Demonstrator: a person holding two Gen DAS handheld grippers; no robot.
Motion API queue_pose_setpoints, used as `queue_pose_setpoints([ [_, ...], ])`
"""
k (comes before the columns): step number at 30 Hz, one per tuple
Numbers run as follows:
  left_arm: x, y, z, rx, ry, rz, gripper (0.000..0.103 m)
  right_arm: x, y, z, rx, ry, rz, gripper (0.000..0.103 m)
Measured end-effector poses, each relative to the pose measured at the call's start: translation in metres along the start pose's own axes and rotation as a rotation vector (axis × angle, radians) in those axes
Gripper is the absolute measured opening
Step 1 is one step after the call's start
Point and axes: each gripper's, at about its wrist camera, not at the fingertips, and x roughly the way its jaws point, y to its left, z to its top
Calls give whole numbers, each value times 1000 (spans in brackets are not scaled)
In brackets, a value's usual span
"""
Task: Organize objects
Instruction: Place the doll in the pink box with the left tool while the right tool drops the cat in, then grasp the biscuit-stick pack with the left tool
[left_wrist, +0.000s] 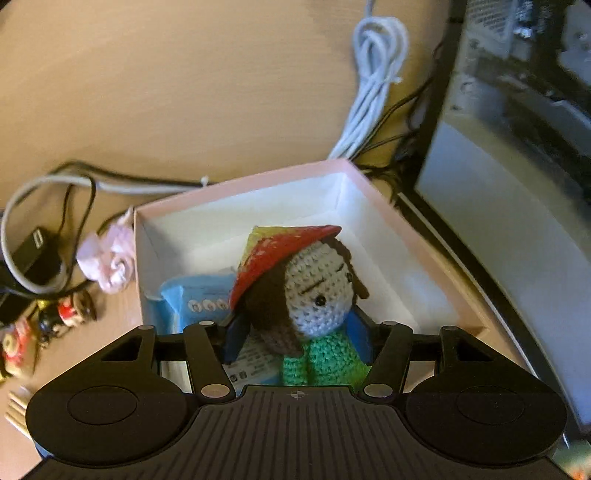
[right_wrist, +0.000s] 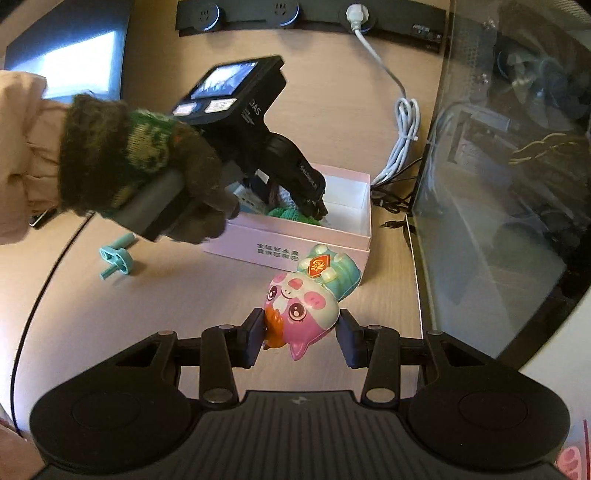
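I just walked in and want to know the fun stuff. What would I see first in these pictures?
First, the crochet doll with a red hat, held between the left gripper's jaws over the pink box, which already holds a blue packet. Next, the pink-and-white cat toy clamped in the right gripper, on the table just in front of that box.
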Motion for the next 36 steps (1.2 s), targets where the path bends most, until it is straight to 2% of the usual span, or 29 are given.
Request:
queue_pose_setpoints([
  [4,-31,22,-7,-39,-39,-4,63,11,-1,12,-23,-24,-4,41],
  [9,-84,61,-29,-178,-125,-38,58,30,-7,41,-30,-71,-42,41],
  [12,-99,69,-33,-200,-138,-53,58,52,-8,63,-26,-91,-54,41],
  [14,-112,72,-35,-200,-178,-62,58,69,-7,76,-38,-105,-83,41],
  [17,-125,77,-38,-225,-211,-68,58,99,-12,90,-27,-61,-79,42],
  [18,-126,78,-40,-229,-210,-60,58,106,-15,91,-14,-50,-90,47],
  [20,-130,82,-53,-233,-206,-42,58,107,-17,86,-3,-38,-112,51],
  [22,-132,85,-74,-226,-194,-8,58,97,-18,78,10,-47,-100,63],
  [24,-135,87,-101,-205,-174,51,58,85,-16,66,15,-57,-98,69],
  [27,-139,91,-141,-187,-128,115,58,72,-12,50,26,-38,-75,69],
  [30,-143,104,-168,-229,-83,145,58,66,-3,36,37,-10,-48,69],
  [32,-144,118,-172,-296,-81,153,58,64,7,29,38,7,-35,71],
  [36,-141,147,-155,-437,-122,184,58,65,27,24,24,32,-6,72],
])
